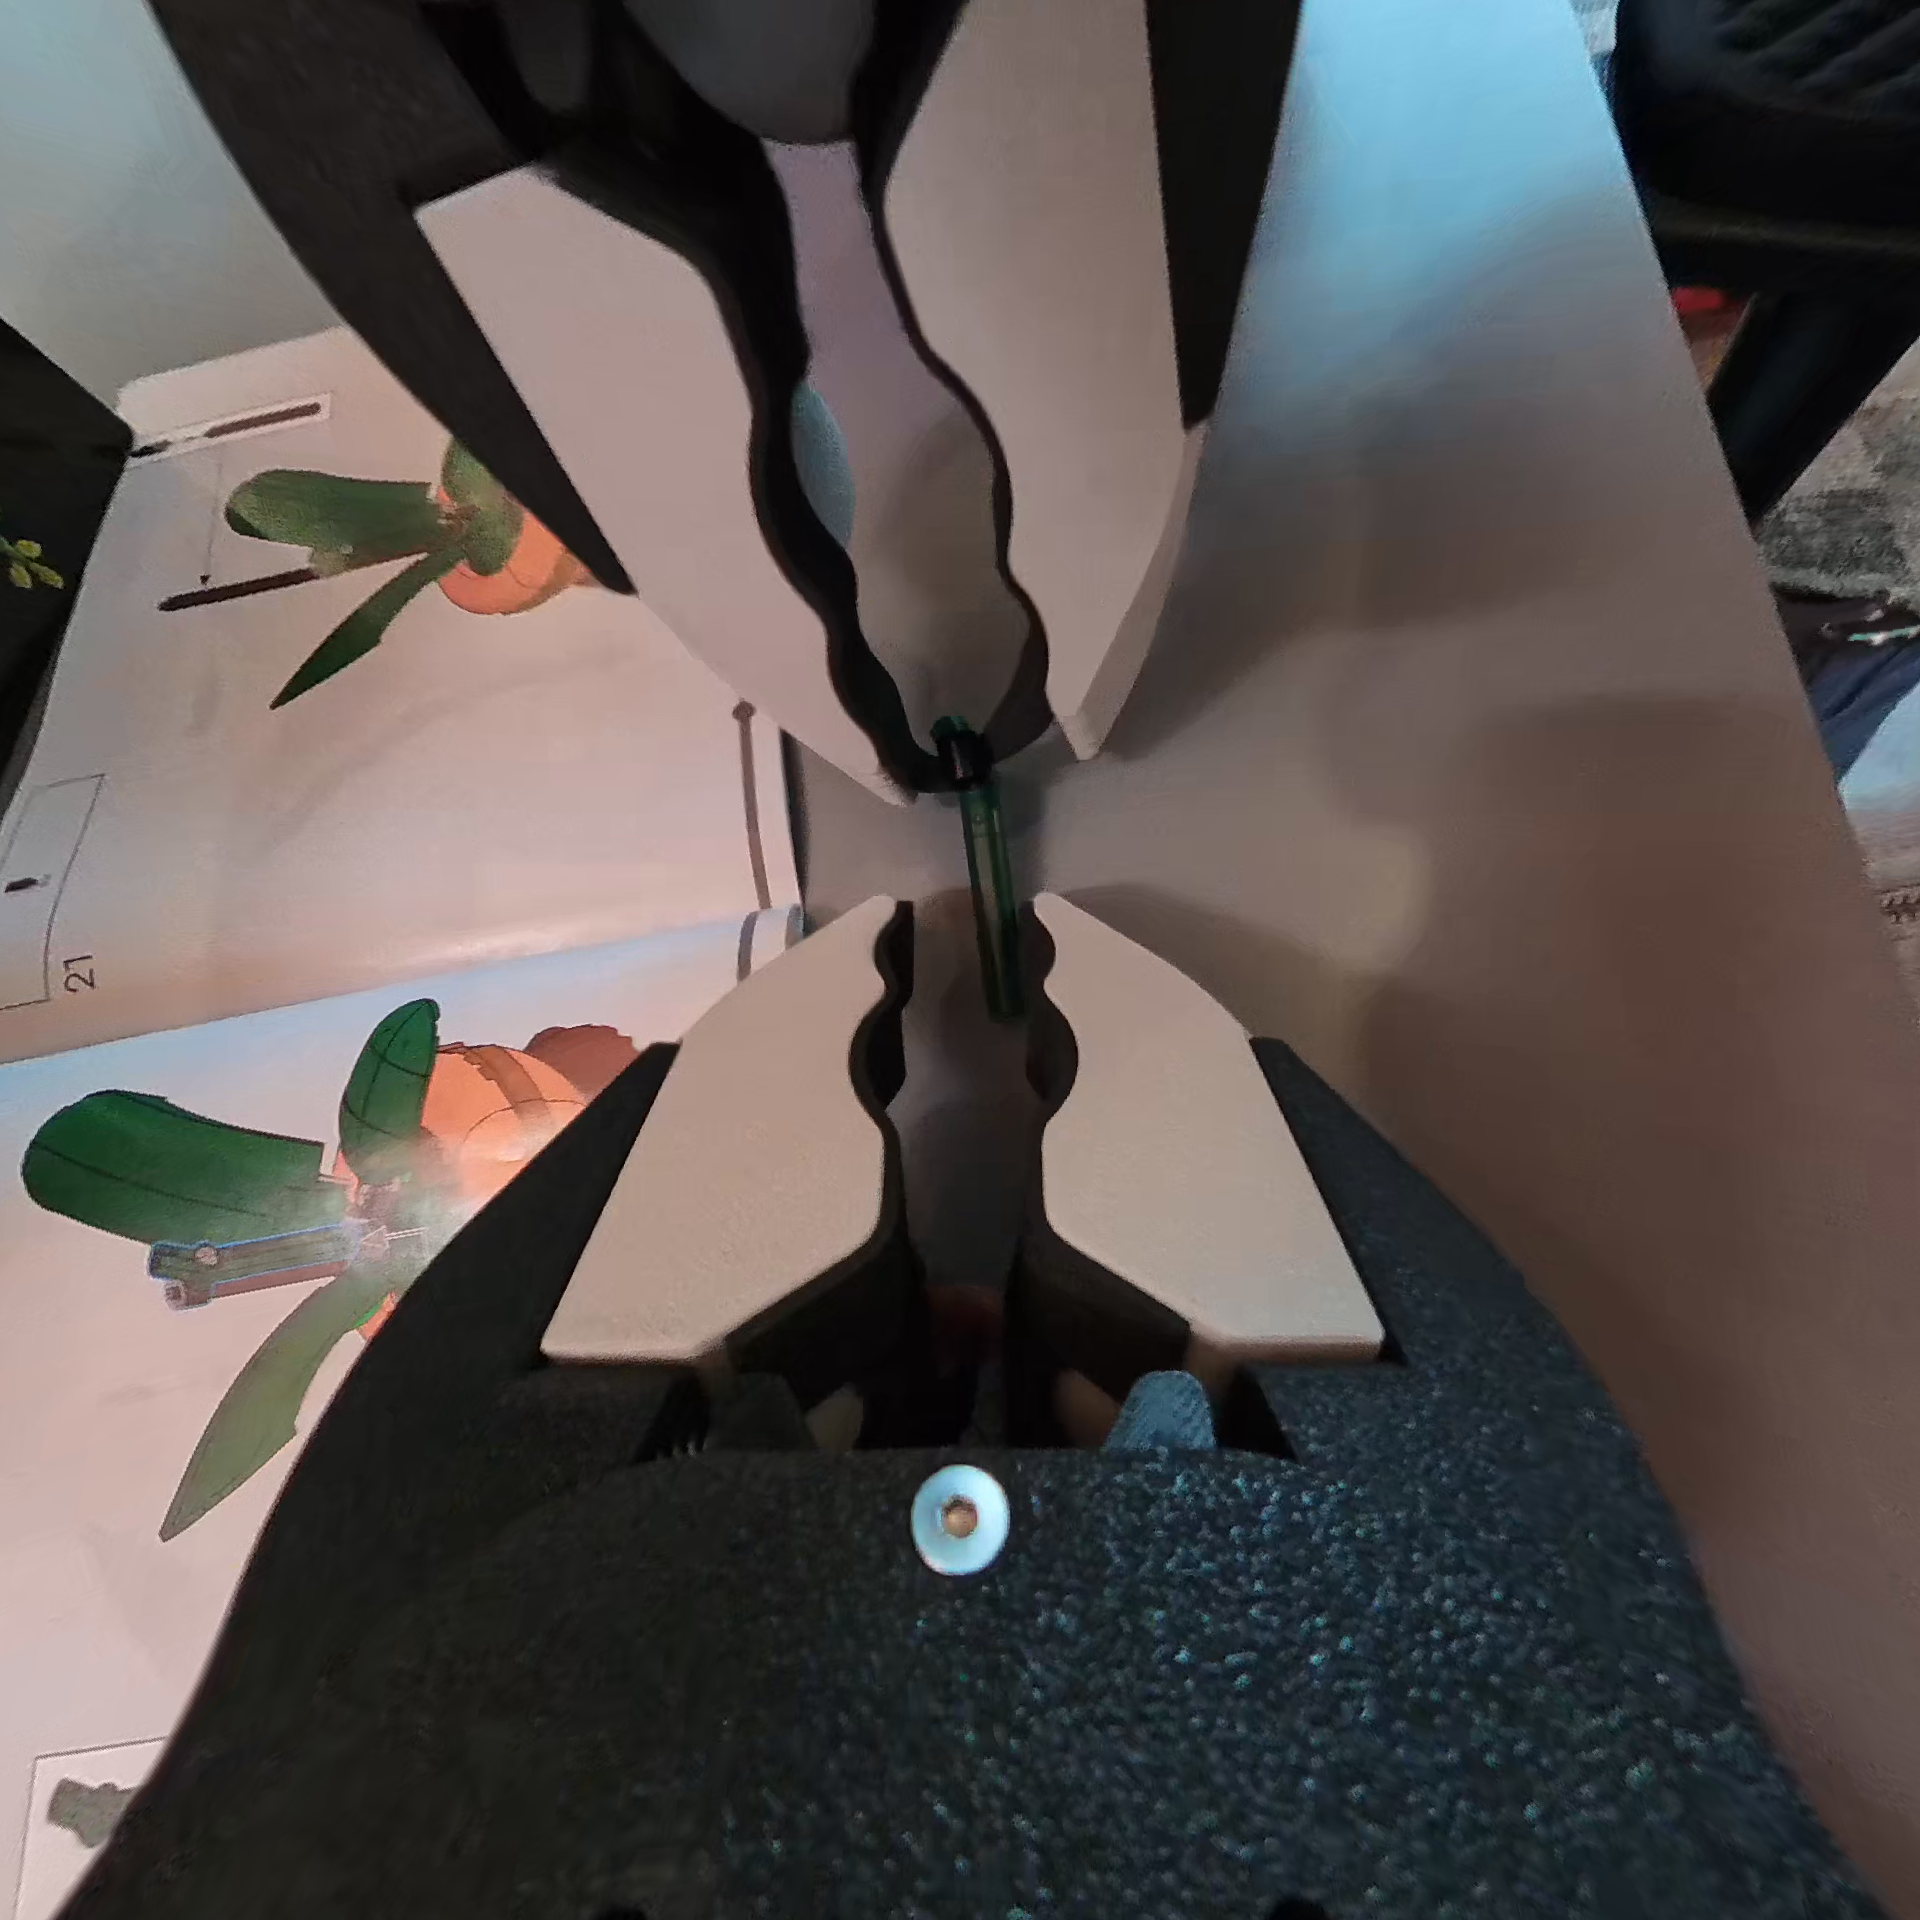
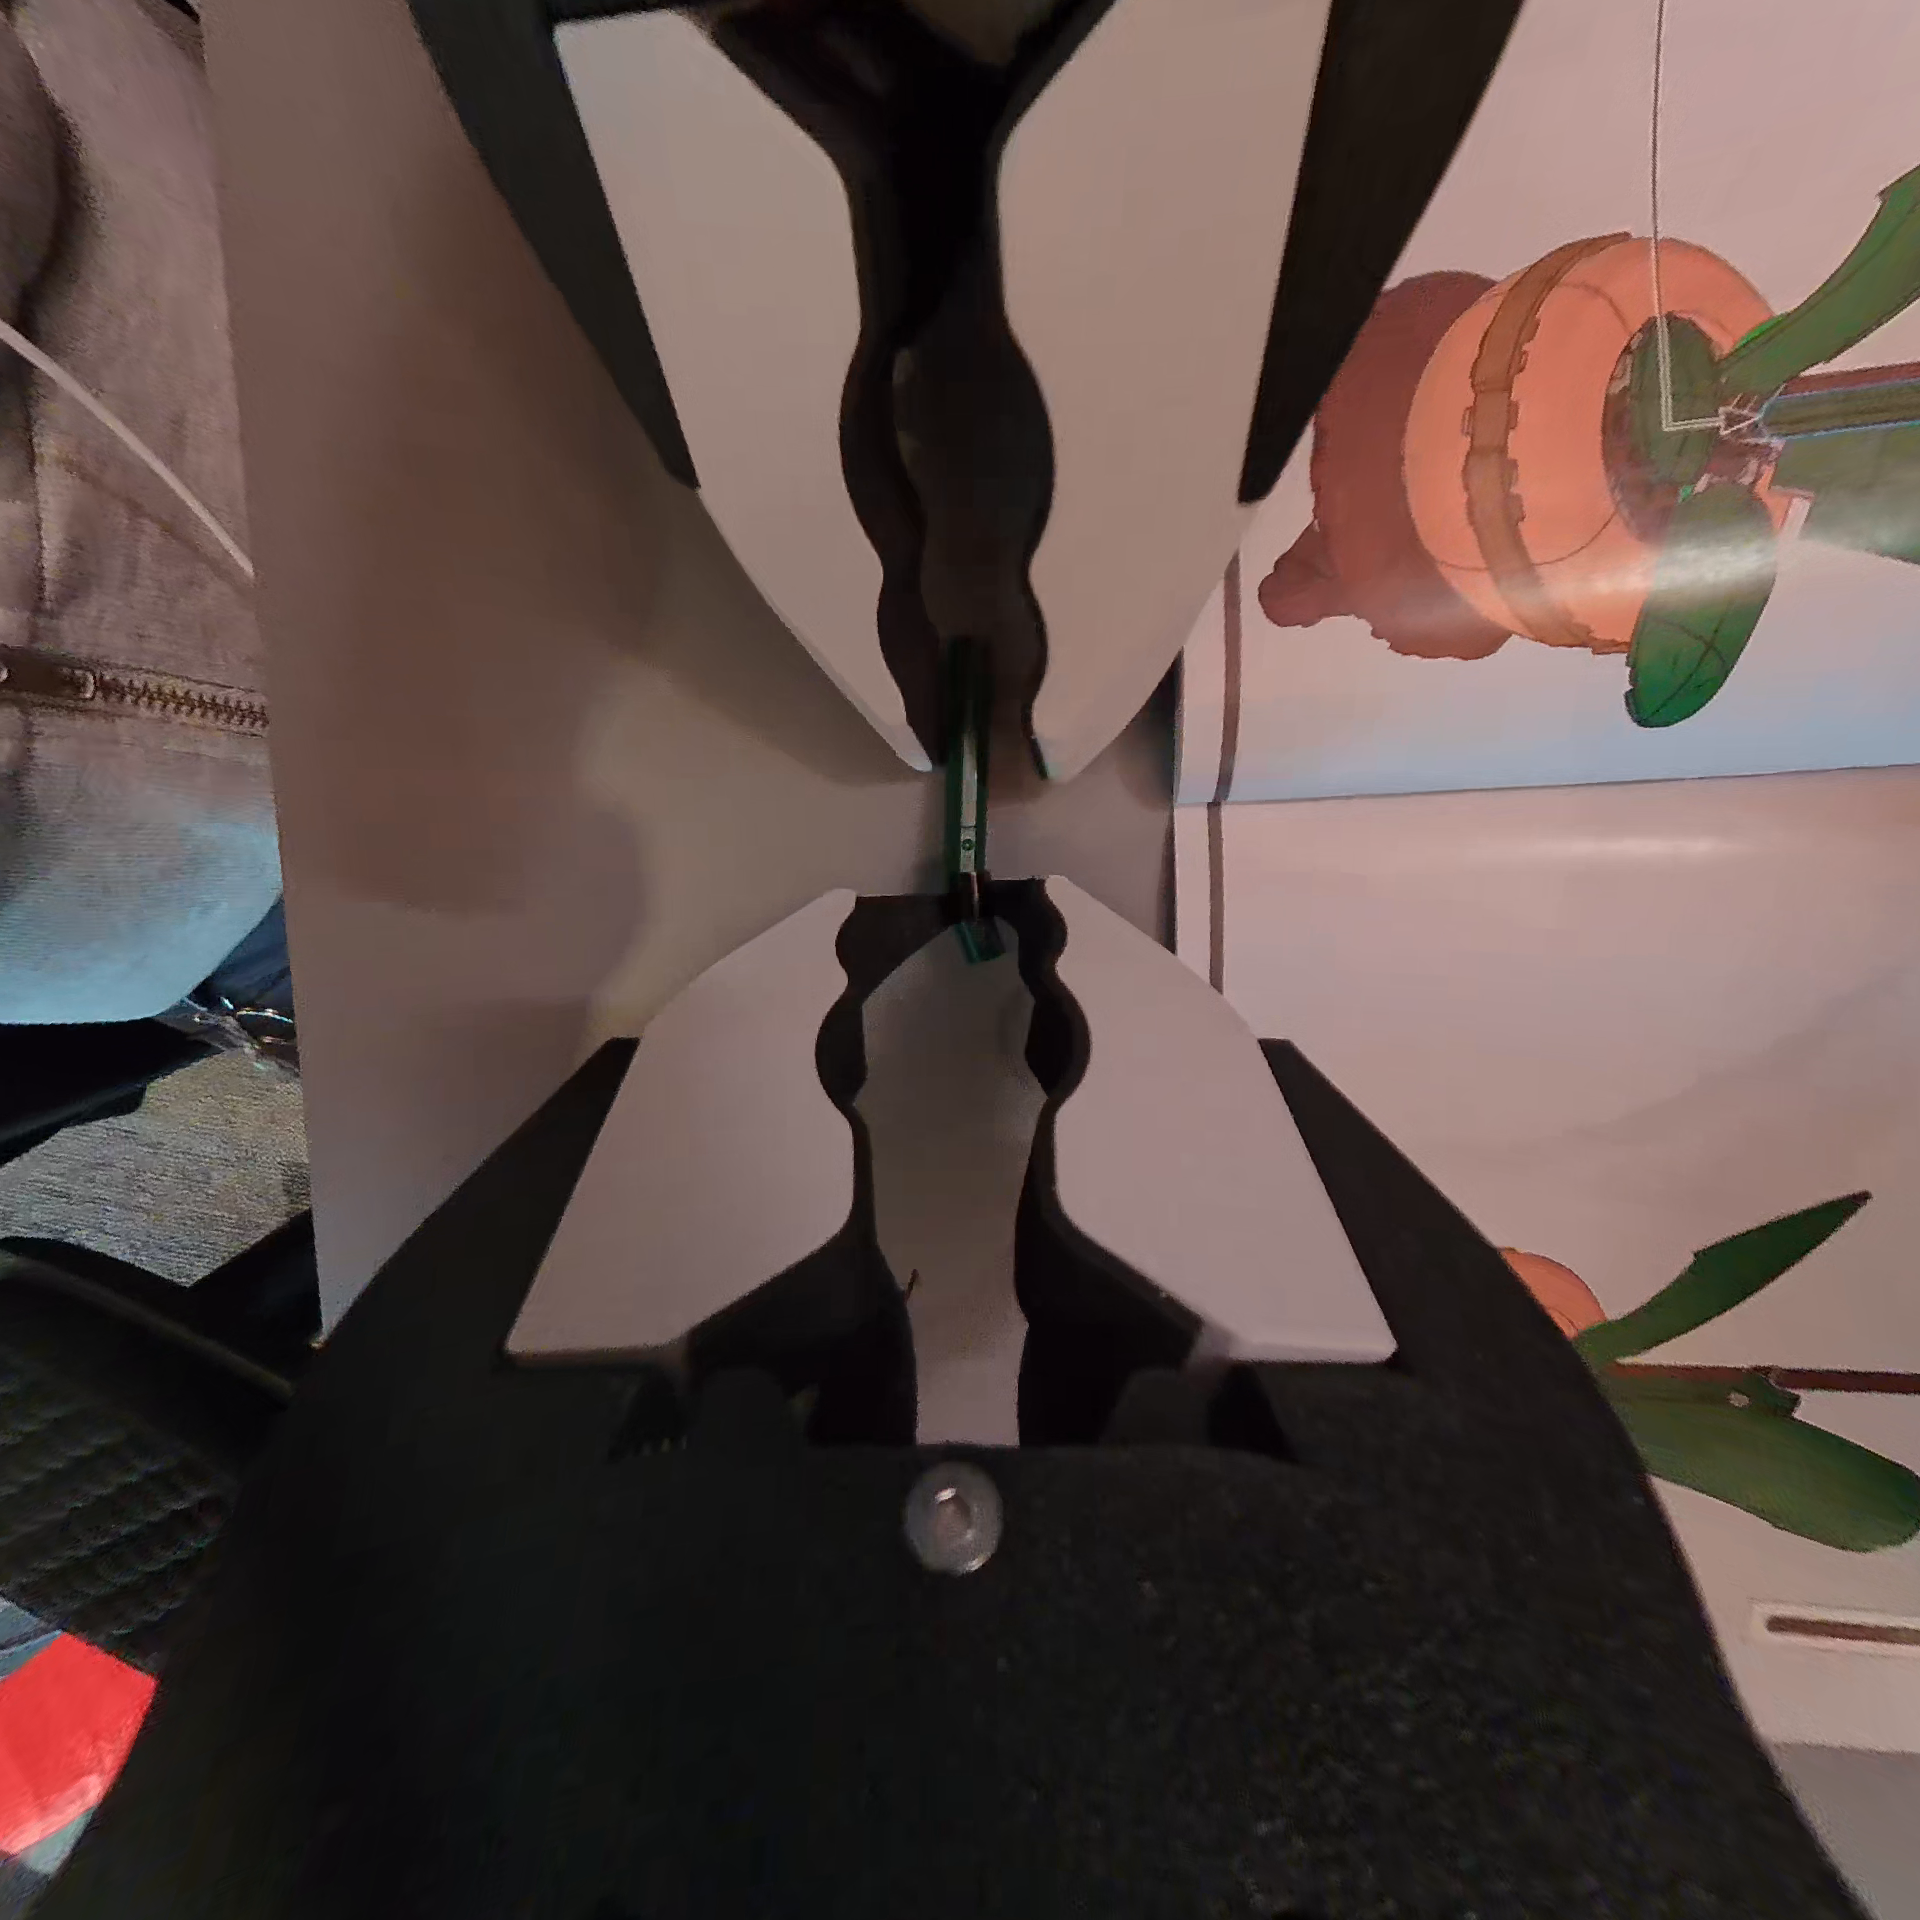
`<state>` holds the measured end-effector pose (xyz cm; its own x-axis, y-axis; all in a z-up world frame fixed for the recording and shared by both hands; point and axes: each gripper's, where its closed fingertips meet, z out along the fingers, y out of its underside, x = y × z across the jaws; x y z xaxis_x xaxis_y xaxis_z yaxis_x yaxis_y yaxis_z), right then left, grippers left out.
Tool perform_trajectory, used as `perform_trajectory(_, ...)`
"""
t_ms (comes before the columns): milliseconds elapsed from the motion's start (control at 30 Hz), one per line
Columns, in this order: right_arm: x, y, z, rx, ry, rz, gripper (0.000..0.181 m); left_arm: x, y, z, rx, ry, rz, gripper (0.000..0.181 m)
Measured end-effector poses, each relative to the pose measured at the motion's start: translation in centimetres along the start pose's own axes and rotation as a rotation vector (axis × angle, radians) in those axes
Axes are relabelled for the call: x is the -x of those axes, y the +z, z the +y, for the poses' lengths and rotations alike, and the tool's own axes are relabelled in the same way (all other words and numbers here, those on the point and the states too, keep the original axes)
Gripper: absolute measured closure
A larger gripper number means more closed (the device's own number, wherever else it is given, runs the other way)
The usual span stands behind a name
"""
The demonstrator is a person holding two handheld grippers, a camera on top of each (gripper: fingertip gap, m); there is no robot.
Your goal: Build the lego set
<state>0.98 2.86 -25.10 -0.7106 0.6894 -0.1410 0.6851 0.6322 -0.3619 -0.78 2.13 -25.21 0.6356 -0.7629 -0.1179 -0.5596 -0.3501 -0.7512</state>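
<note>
Tongs meeting tip to tip over the open instruction booklet (image 1: 436,831).
The right tongs (image 2: 971,914) are pinching a black piece on the thin green rod (image 1: 987,904); the left tongs (image 1: 971,935), slightly parted, are flanking its other end near the desk's (image 1: 1455,727) edge.

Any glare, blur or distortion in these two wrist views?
Left wrist view: glare on the instruction booklet, fisheye bending, soft edges on the right gripper. Right wrist view: glare streak across the booklet page, green rod fairly sharp, dark foreground, warm cast.
</note>
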Motion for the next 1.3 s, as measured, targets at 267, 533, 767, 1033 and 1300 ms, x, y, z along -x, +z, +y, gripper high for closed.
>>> perform_trajectory(267, 1.1, 0.5, -0.5, -0.071, 0.051, -0.073, 0.113, 0.0, 0.2, 0.1, 0.014, -0.004, 0.004, 0.174)
perform_trajectory(533, 0.9, -0.6, -0.7, -0.172, 0.070, 0.004, 0.118, 0.4, 0.0, 0.0, 0.001, -0.002, -0.026, 0.174)
perform_trajectory(767, 2.1, 0.1, -0.6, -0.217, 0.101, 0.009, 0.108, -0.4, 0.0, 0.0, -0.005, 0.096, -0.008, 0.175)
perform_trajectory(1033, 0.6, -0.5, 1.9, -0.175, 0.205, 0.299, 0.056, -2.8, -0.4, 0.1, -0.029, 0.203, 0.116, 0.176)
perform_trajectory(1300, 3.1, -3.9, 0.2, -0.488, 0.108, 0.332, 0.169, -2.4, -0.2, -0.1, -0.029, 0.245, 0.058, 0.175)
